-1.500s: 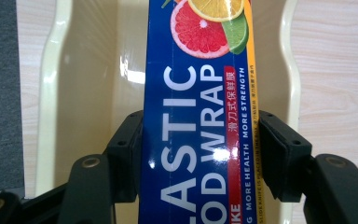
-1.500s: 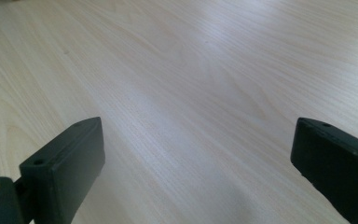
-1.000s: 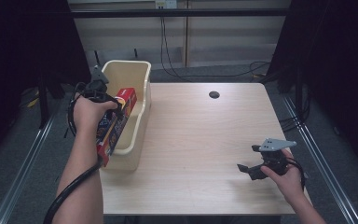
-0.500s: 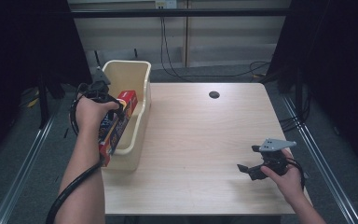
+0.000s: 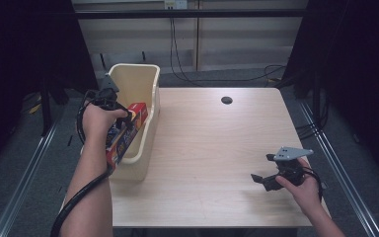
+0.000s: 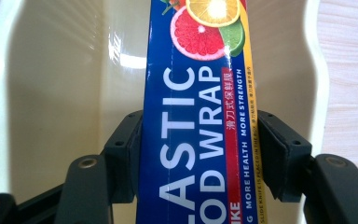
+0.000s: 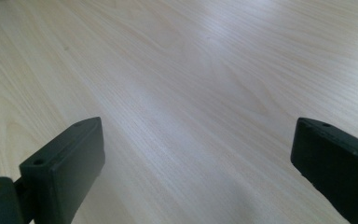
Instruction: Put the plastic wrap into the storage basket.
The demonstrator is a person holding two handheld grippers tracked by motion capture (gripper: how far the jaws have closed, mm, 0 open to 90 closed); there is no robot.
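At the near right corner of the counter (image 5: 212, 163), the right tool (image 5: 265, 180) rests low in the person's right hand (image 5: 303, 190), its jaws spread wide with nothing between them; the right gripper view looks out over bare pale wood between the two black jaws. A grey three-cornered plate sits on top of this tool, and a cable trails from it toward the counter's right edge.

Farther off, at the left edge of the counter, the left hand (image 5: 97, 121) holds the left tool (image 6: 200, 154) over a cream plastic bin (image 5: 148, 81) that stands along that edge. This tool is clenched on a long box of plastic wrap (image 5: 127, 134), blue with red ends and printed citrus slices; in the left gripper view both pads press against the box's long sides, about midway along what shows there. The box lies tilted, its far end up over the bin's opening and its near end down by the bin's near left wall, outside the person's wrist. Whether the box touches the bin's rim cannot be told.

Toward the far edge of the counter, a small dark round hole (image 5: 226, 100) sits in the wood, well apart from both tools.
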